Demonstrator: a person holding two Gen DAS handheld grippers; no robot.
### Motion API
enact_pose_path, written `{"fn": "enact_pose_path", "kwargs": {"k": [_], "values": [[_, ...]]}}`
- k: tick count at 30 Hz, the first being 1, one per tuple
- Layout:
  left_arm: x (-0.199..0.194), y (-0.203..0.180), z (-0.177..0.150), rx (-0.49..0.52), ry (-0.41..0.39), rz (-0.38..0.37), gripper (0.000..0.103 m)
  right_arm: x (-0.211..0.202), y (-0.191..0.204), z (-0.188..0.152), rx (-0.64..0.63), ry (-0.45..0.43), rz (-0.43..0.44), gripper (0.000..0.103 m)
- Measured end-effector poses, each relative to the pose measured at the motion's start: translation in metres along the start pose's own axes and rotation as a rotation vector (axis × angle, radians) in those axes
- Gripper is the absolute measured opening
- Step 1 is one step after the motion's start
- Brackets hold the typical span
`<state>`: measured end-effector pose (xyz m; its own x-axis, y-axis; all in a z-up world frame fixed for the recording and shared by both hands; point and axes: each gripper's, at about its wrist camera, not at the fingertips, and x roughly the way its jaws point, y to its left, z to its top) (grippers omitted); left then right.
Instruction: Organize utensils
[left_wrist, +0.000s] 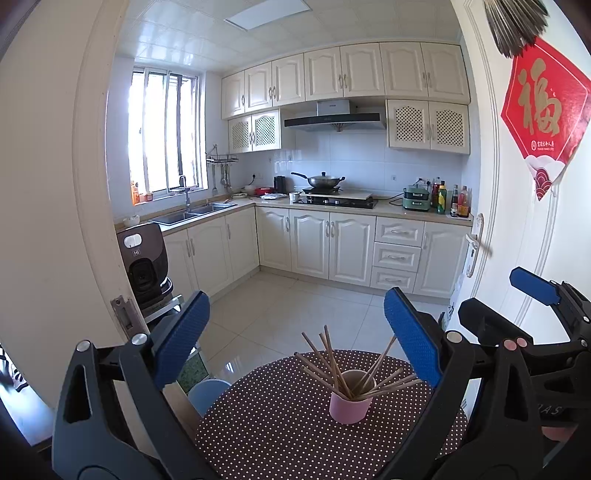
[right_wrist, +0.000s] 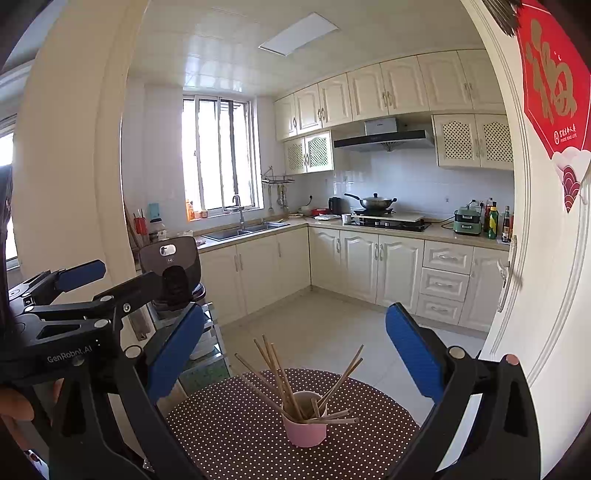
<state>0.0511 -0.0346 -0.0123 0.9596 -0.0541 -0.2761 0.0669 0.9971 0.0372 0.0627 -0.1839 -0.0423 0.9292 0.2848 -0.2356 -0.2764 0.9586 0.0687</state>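
— Chopsticks (left_wrist: 334, 363)! Where are they?

— They stand in a pink cup (left_wrist: 349, 406). They lean out every way, like a fan.

— Where is the cup?

— It sits on a small round table (left_wrist: 266, 424) with a brown cloth with white dots. In the left wrist view the cup is near the right edge of the table. No chopsticks lie on the cloth.

— What are the tongs doing?

— The left gripper (left_wrist: 295, 339) has its two blue fingers (left_wrist: 183, 338) spread wide apart. Nothing is between them. The cup is low down in the gap, but the fingers do not touch it.

— And the other one?

— The right gripper (right_wrist: 295, 349) is spread wide too, and it holds nothing. Its blue fingers (right_wrist: 415, 352) are up above the table and apart from the cup. The two grippers are side by side, and each one shows at the edge of the other's view.

— What is behind the table?

— A kitchen with cream cupboards (left_wrist: 314, 243). A wok (left_wrist: 325, 181) sits on the stove (left_wrist: 336, 201). A sink (left_wrist: 192, 212) is under the window (left_wrist: 164, 133). A red paper sign (left_wrist: 546, 107) hangs on the white door (left_wrist: 524, 221) at the right.
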Motion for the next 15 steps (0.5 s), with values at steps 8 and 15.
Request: {"fn": "enact_pose_path", "kwargs": {"k": [8,15], "values": [[0.0004,-0.002,0.0003,0.002,-0.001,0.002,0.094,0.0001,-0.0013,0.0,0.0,0.001,-0.002,0.095],[0.0007,-0.0008,-0.0008,0.002,0.0,-0.001,0.094,-0.0014,-0.002,0.0012,-0.003,0.002,-0.002,0.095]]}}
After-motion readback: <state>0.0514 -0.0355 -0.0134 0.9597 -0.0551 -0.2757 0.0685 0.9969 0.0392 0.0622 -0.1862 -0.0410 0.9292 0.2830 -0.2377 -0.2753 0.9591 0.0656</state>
